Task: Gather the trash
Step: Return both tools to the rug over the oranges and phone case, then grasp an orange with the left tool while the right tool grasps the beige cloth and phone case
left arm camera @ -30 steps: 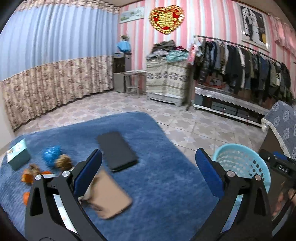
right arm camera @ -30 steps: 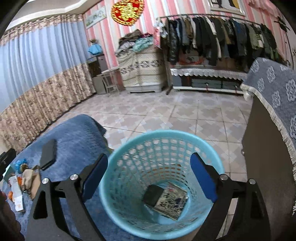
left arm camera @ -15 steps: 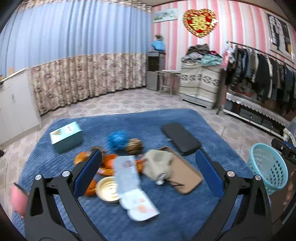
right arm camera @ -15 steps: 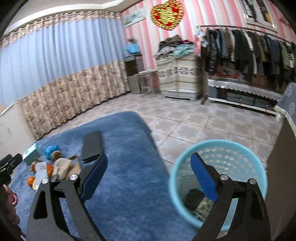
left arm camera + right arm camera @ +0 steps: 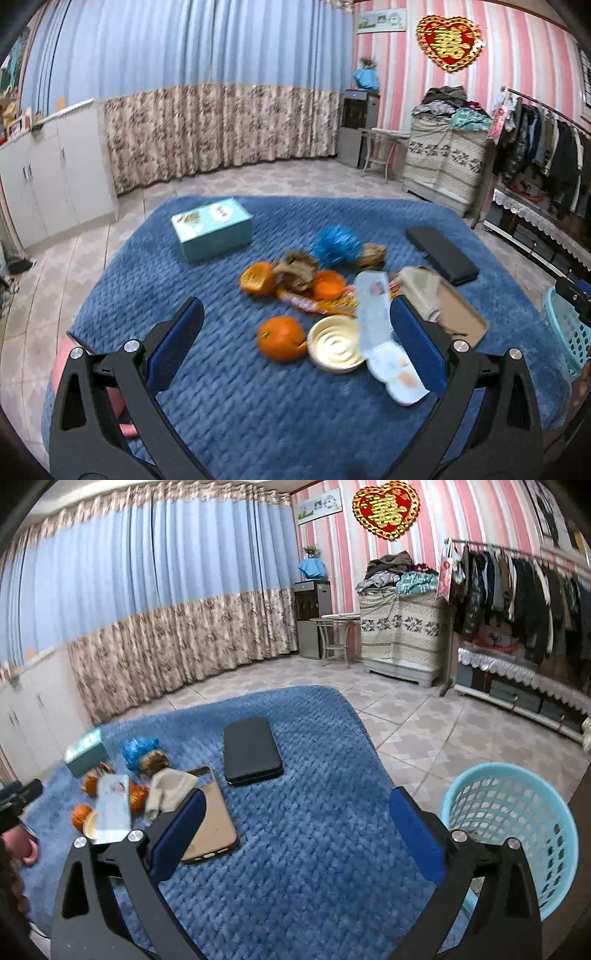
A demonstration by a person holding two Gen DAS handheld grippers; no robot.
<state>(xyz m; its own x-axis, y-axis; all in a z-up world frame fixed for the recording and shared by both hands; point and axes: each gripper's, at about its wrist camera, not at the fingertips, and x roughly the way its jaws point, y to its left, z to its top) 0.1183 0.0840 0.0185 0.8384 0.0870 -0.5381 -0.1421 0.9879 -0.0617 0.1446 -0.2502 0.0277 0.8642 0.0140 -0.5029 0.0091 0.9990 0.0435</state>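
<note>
Since a second ago I had swung my left gripper from the basket to the trash pile on the blue blanket, jaws spread, empty. My right gripper left the basket, jaws apart.

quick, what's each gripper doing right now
Left gripper: open, holding nothing, above the trash on the blue mat.
Right gripper: open, holding nothing.
</note>
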